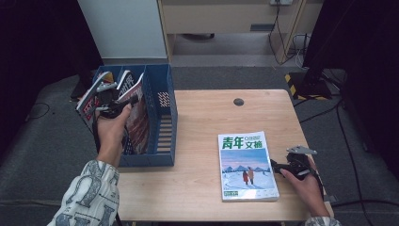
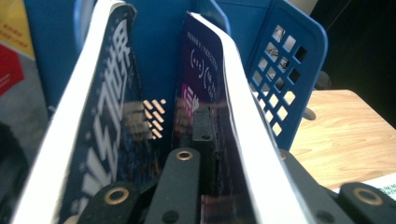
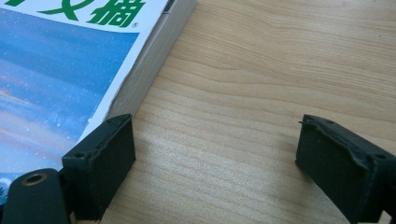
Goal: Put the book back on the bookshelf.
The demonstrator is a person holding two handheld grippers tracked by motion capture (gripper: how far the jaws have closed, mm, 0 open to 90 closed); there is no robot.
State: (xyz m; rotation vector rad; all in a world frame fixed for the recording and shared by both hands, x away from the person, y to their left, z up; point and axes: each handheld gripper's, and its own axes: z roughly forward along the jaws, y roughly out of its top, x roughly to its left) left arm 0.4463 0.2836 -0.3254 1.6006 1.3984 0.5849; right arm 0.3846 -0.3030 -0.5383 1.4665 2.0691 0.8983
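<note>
From the high view, a blue rack (image 1: 162,113) is seen at the table's (image 1: 202,183) left edge, with several magazines stood in its compartments; the left gripper (image 1: 115,101) is held over them by the left hand (image 1: 112,129), its jaws closed on a magazine (image 1: 136,113) that leans in the rack's middle compartment; a book (image 1: 246,165) with a green title and a snow scene is laid flat on the table, well apart from the rack; the right gripper (image 1: 282,167) is rested just beside the book's right edge, held by the right hand (image 1: 306,186); a dark round hole (image 1: 238,101) is seen near the table's far edge.

In the left gripper view, the magazine (image 2: 205,112) is pinched narrowly between the jaws near its top edge, its white page edge tilted to the right; a second magazine (image 2: 107,116) with white characters on dark blue is stood just to the left, tilted the other way; the rack's perforated wall (image 2: 285,79) is seen behind, and the table (image 2: 345,135) beyond it.

In the right gripper view, the jaws are spread wide with nothing but bare table (image 3: 243,102) between them; the book's corner (image 3: 70,70) is lain just beside the left-hand jaw, though contact cannot be told.
</note>
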